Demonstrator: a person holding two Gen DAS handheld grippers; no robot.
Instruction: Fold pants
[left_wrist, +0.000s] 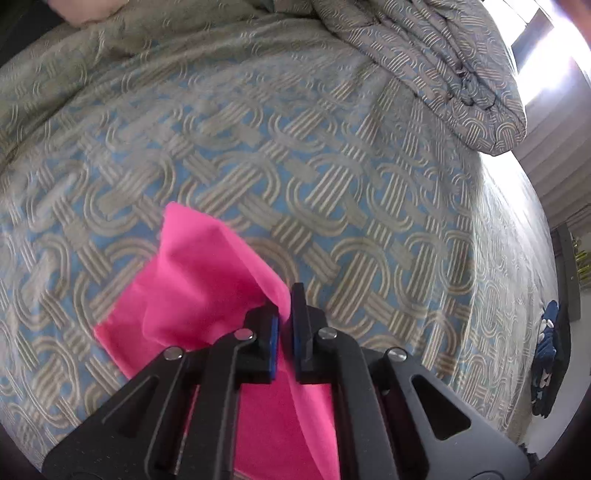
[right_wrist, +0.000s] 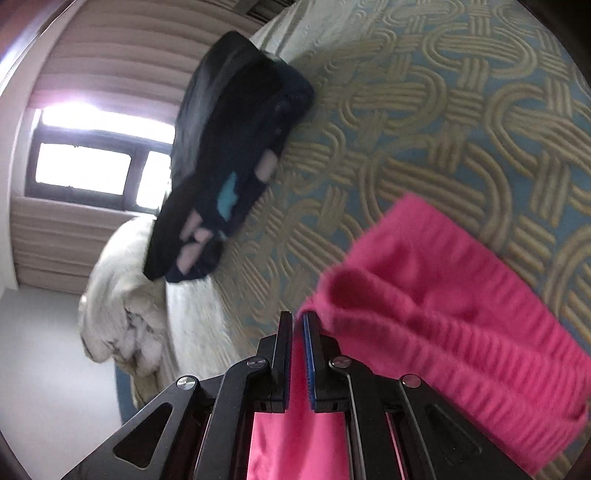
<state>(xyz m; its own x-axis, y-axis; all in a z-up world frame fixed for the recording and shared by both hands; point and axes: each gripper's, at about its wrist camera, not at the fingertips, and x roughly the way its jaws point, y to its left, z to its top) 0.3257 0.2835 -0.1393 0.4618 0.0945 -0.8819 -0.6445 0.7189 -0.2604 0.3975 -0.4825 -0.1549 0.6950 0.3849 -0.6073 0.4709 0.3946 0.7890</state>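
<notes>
The pink pants (left_wrist: 192, 280) hang over a bed with a blue and beige woven-pattern cover (left_wrist: 332, 166). My left gripper (left_wrist: 285, 314) is shut on a smooth edge of the pants, which drape down to the left and below the jaws. In the right wrist view my right gripper (right_wrist: 297, 332) is shut on the pants (right_wrist: 443, 295) at their ribbed elastic waistband, which bunches up to the right of the jaws. Pink cloth also hangs under both grippers.
A stack of dark folded clothes (right_wrist: 229, 147) lies on the bed near its edge, also seen at the right in the left wrist view (left_wrist: 546, 362). A bunched quilt (left_wrist: 443, 62) lies at the far end. A white blanket (right_wrist: 122, 314) hangs off the bed. A window (right_wrist: 92, 162) is beyond.
</notes>
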